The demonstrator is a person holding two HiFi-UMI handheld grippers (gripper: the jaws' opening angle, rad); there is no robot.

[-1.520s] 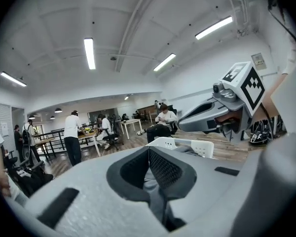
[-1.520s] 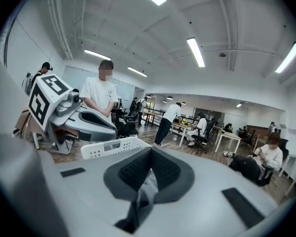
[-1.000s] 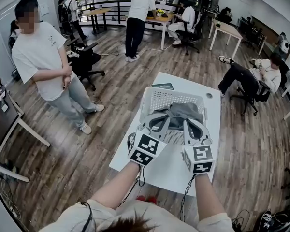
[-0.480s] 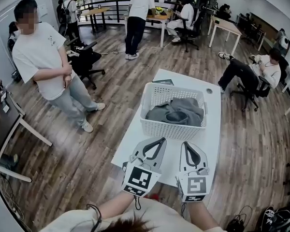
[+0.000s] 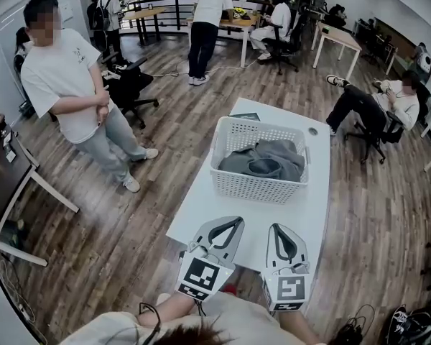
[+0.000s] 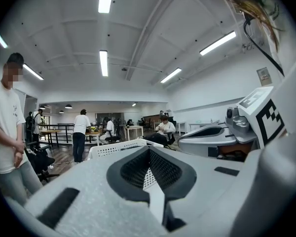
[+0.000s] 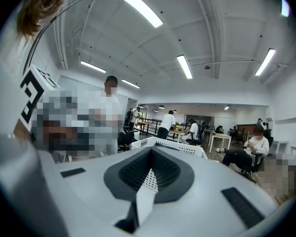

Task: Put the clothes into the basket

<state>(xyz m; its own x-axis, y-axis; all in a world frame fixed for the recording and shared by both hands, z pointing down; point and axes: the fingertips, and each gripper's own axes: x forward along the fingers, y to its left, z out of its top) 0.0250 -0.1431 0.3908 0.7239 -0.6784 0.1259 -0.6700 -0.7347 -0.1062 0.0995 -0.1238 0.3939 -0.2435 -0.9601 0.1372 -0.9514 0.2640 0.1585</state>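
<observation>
Tools first: found left tool [image 5: 233, 223] and right tool [image 5: 278, 229] both pinched shut on nothing, low over the near end of the surface [image 5: 201, 210], apart from the basket [image 5: 257, 187]. Saw grey clothes [image 5: 267, 160] heaped inside the basket and none lying on the surface. Judged the task as good as done, with nothing visibly left to load.
</observation>
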